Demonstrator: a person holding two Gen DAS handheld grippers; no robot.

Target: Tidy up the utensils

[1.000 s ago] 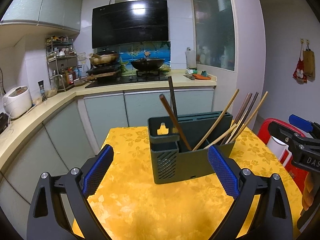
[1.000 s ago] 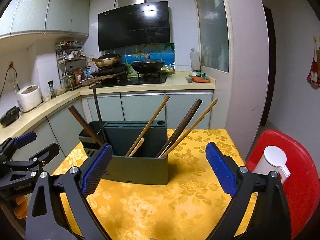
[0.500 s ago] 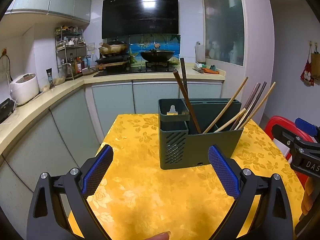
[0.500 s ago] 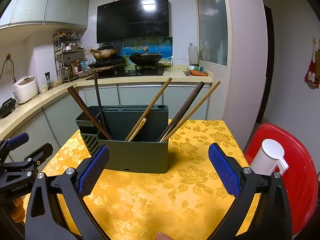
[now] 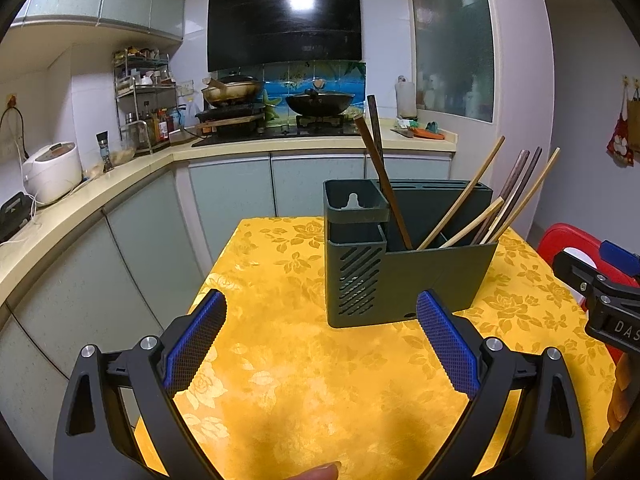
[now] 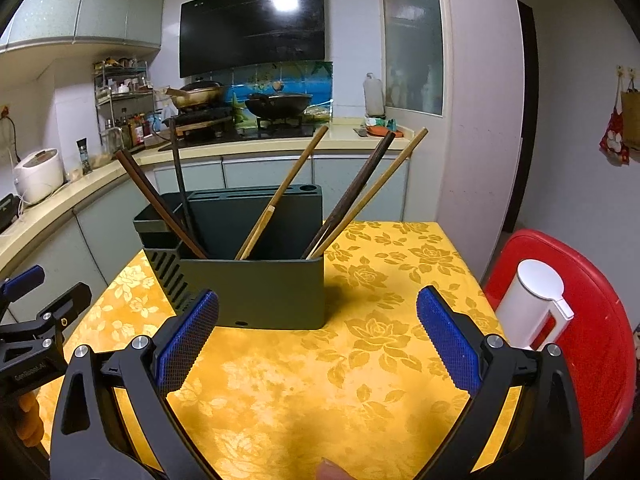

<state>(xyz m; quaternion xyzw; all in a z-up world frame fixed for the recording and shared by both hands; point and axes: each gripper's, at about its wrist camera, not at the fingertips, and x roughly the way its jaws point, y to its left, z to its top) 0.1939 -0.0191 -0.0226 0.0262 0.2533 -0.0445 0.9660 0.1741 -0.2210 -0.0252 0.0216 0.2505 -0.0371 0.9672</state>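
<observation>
Left wrist, holder (image 5: 404, 272) beyond spread fingers (image 5: 448, 344)

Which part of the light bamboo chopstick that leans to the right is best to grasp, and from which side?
Probably grip the light bamboo chopstick by its free upper end, coming from above right with the right tongs: the lower end sits inside the green holder, and a dark chopstick leans close beside it.

A home kitchen — range hood (image 5: 284, 24), wok (image 5: 320, 102) on stove, rice cooker (image 5: 52, 172).
</observation>
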